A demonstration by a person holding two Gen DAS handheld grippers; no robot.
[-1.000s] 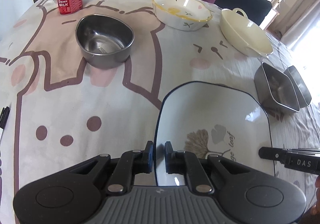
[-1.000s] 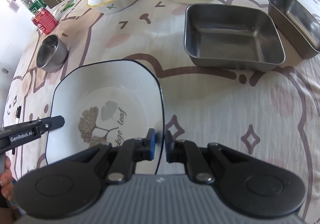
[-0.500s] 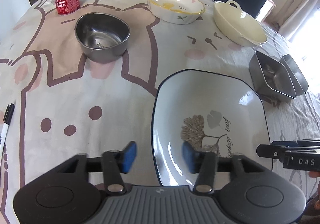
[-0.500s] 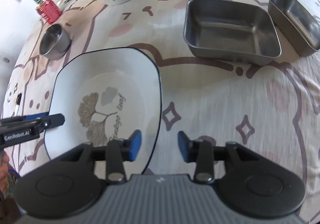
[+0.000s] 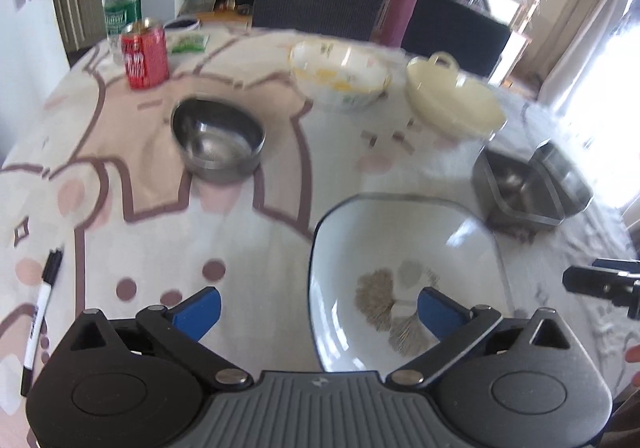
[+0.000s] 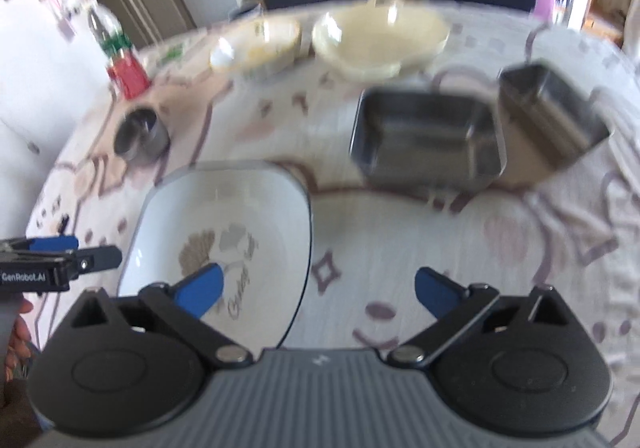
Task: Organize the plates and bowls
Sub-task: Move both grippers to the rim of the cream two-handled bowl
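Spread wide and holding nothing, the left gripper (image 5: pixel 318 304) is seen straddling the near-left rim of the white square plate (image 5: pixel 404 268), its right finger (image 5: pixel 440 312) over the plate's printed leaf motif and its left over the tablecloth (image 5: pixel 240 240). The right gripper (image 6: pixel 318 288) is likewise held wide apart and empty, its left finger (image 6: pixel 200 288) above the plate (image 6: pixel 224 232) and its right above bare cloth. The plate is shown lying flat on the table between both grippers; its long axis cannot be told. Beyond it are seen a round steel bowl (image 5: pixel 218 140), two square steel trays (image 6: pixel 428 136), a floral bowl (image 5: pixel 340 74) and a cream handled bowl (image 5: pixel 454 100).
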